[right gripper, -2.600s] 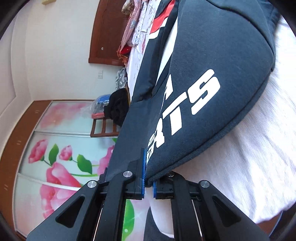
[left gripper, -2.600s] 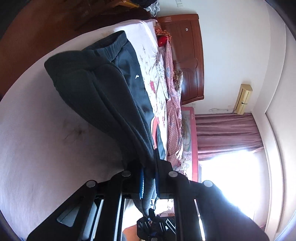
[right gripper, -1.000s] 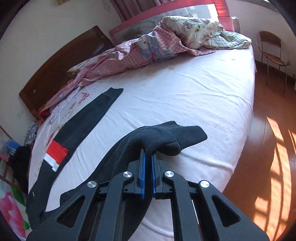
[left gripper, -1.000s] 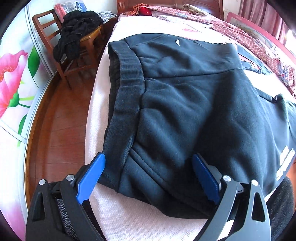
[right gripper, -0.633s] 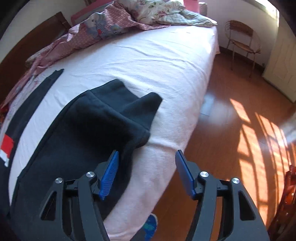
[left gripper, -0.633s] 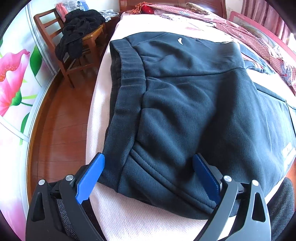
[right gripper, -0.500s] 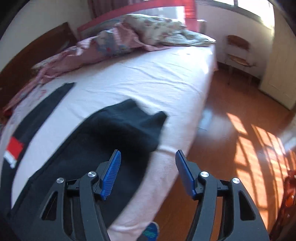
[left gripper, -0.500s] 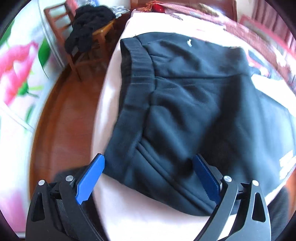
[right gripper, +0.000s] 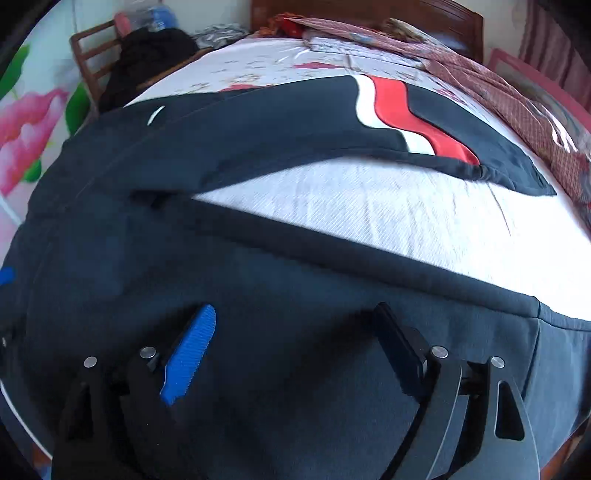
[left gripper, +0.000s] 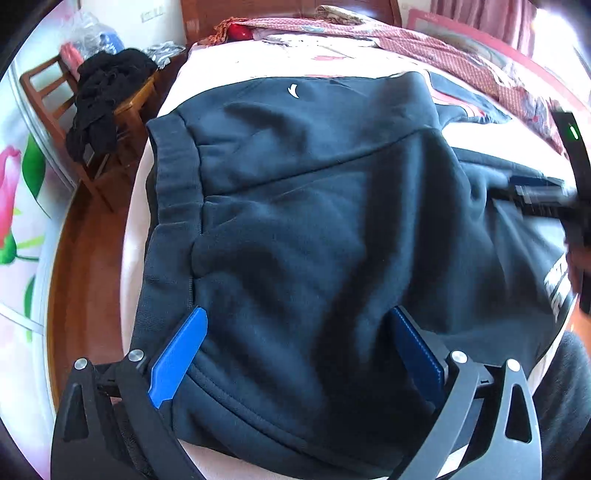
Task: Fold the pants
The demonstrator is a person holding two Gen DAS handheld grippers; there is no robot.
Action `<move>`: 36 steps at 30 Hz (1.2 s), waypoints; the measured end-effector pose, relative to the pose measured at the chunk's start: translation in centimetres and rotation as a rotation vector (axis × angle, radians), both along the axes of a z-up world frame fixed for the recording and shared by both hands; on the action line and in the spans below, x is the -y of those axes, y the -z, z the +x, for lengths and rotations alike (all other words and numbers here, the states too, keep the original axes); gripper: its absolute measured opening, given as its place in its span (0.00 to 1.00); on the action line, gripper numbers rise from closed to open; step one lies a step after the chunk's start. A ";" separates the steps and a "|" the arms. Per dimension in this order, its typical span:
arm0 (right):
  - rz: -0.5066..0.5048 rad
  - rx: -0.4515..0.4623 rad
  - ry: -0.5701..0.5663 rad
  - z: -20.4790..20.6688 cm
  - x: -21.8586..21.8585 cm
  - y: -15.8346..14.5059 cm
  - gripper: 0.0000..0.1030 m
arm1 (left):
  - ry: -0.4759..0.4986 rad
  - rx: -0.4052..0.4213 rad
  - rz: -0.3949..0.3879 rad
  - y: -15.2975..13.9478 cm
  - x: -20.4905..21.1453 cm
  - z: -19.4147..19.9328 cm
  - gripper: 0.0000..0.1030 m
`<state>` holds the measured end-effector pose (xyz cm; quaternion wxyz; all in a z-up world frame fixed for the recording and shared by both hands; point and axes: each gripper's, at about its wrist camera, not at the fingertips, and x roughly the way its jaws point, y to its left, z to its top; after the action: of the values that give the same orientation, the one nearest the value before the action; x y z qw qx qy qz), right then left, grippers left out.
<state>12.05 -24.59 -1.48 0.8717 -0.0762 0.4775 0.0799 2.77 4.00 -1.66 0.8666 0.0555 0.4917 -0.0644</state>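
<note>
Dark navy sweatpants [left gripper: 314, 206] lie on the white bed sheet [right gripper: 369, 206], waistband [left gripper: 177, 177] toward the left bed edge. In the right wrist view the pants [right gripper: 258, 302] have one leg near me and the far leg with a red and white stripe [right gripper: 413, 118] spread away. My left gripper [left gripper: 297, 325] is open, its blue fingers straddling the hip area close above the fabric. My right gripper [right gripper: 295, 321] is open over the near leg, and also shows at the right edge of the left wrist view [left gripper: 543, 195].
A wooden chair [left gripper: 92, 122] piled with black clothes stands left of the bed on the wood floor [left gripper: 85, 280]. A pink patterned quilt [left gripper: 461, 59] lies along the far side. A wooden headboard [right gripper: 369, 14] is at the back. A floral wardrobe door [left gripper: 14, 192] is at far left.
Both grippers have let go of the pants and stand open. The right gripper has swung from the bed's foot end round to face the pants and headboard. The left gripper has moved slightly forward.
</note>
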 end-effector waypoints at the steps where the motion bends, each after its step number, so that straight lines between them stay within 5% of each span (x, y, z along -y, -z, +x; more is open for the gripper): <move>1: -0.009 0.010 0.012 0.6 -0.3 0.1 0.92 | -0.007 0.002 -0.009 0.1 -0.2 -0.1 0.96; 7: 0.045 0.004 0.066 2.0 0.2 0.0 0.96 | -0.018 0.021 -0.021 0.2 -1.8 -0.7 0.94; 11: 0.151 0.040 0.109 -0.4 3.6 -2.8 0.96 | -0.033 -0.001 -0.007 -0.3 -2.1 0.0 0.91; 15: 0.192 0.076 0.266 -4.5 12.6 -4.5 0.96 | -0.032 -0.016 0.019 -0.4 -2.0 0.3 0.88; 17: 0.133 0.074 0.376 -5.8 18.2 -4.3 0.96 | -0.022 -0.018 0.042 -0.4 -2.0 0.4 0.88; 22: 0.093 -0.024 0.678 -8.2 32.6 0.3 0.96 | -0.039 -0.027 0.096 -0.3 -2.5 1.1 0.88; 23: 0.165 -0.043 0.728 -9.1 35.5 1.6 0.97 | -0.058 -0.024 0.122 -0.4 -2.7 1.3 0.89; 26: 0.338 0.126 0.833 -12.3 39.3 -1.2 0.96 | -0.085 -0.062 0.055 -0.4 -4.1 2.2 0.89; 28: 0.498 0.232 0.963 -15.4 41.7 -2.3 0.96 | -0.094 -0.070 0.097 -0.4 -3.3 2.3 0.89; 31: 0.796 0.212 1.133 -18.2 45.7 0.5 0.97 | -0.123 -0.063 0.122 -0.2 -2.7 2.4 0.91; 33: 0.895 0.176 1.140 -18.3 46.5 2.2 0.94 | -0.129 -0.058 0.113 0.0 -2.8 2.4 0.92; 36: 0.936 0.183 1.141 -17.6 46.1 3.2 0.75 | -0.119 -0.054 0.113 0.0 -2.9 2.4 0.92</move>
<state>-5.55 -70.65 -4.64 0.7552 0.5568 0.2843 -0.1969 5.15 6.91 -1.64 0.8507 0.0735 0.5203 0.0135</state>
